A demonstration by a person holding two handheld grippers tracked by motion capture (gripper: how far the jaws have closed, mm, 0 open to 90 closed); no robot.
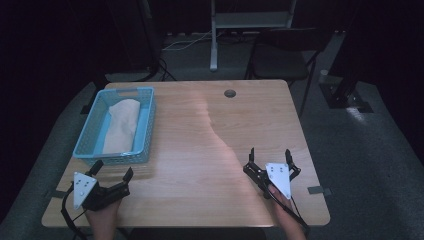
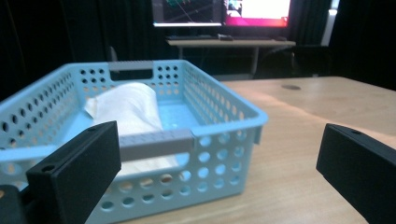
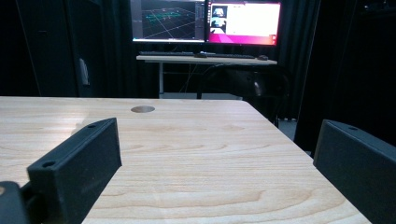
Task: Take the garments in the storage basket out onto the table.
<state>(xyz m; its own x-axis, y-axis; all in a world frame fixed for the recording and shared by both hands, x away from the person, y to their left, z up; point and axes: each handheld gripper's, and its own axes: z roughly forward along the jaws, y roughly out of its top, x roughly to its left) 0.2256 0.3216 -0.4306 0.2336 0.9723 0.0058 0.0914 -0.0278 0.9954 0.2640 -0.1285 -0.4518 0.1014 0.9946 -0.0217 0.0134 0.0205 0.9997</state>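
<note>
Both hands rest low at the table's near edge: the left gripper (image 1: 112, 172) just before the one blue basket (image 1: 145, 127), the right gripper (image 1: 270, 156) well apart, each gaping wide and empty. The left gripper view reveals one folded cloth (image 2: 133, 105) inside; the right gripper view shows two monitors (image 3: 205, 21)

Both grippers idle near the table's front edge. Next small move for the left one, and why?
Probably ease the left gripper forward and up over the near rim of the blue basket, toward the folded cloth inside. Its jaws stand open and empty just short of that rim, and the cloth lies behind it. The right gripper is farther off, open over the table.
</note>
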